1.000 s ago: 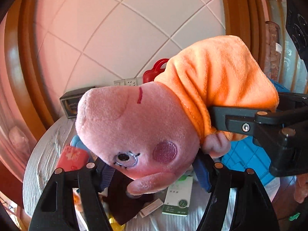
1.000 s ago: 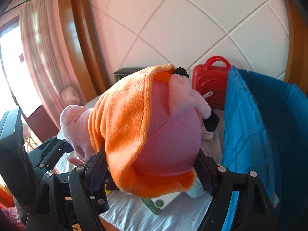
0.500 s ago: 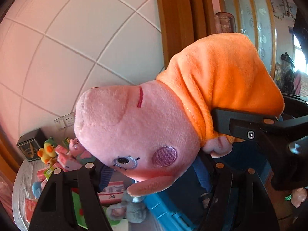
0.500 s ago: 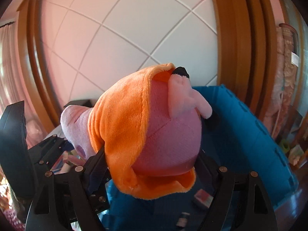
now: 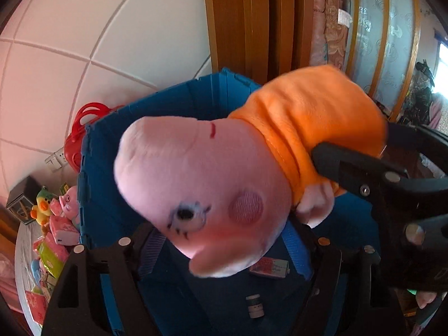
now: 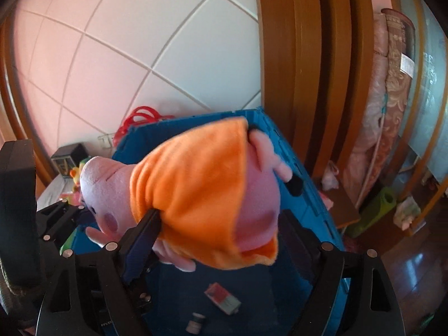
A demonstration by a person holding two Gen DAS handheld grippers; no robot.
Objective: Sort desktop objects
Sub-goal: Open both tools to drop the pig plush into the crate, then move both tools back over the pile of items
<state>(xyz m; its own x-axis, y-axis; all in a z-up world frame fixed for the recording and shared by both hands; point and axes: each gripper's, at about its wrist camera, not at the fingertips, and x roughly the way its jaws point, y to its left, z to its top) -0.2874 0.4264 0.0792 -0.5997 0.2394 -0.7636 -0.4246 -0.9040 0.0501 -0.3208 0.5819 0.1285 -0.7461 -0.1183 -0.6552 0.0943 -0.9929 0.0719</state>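
Observation:
A pink plush pig in an orange dress is held in the air by both grippers, directly above an open blue storage bin. My left gripper is shut on the pig's head. My right gripper is shut on its orange body; its black finger shows pressing into the dress in the left wrist view. The bin lies below the pig in the right wrist view too.
On the bin floor lie a small red-and-white box and a small bottle. Left of the bin, the table holds a yellow duck toy, a small pink pig toy and several packets. A red case stands behind the bin.
Both grippers have carried the pig rightwards from over the cluttered table to above the blue bin, and the views have tilted down into the bin. The grip on the pig is unchanged.

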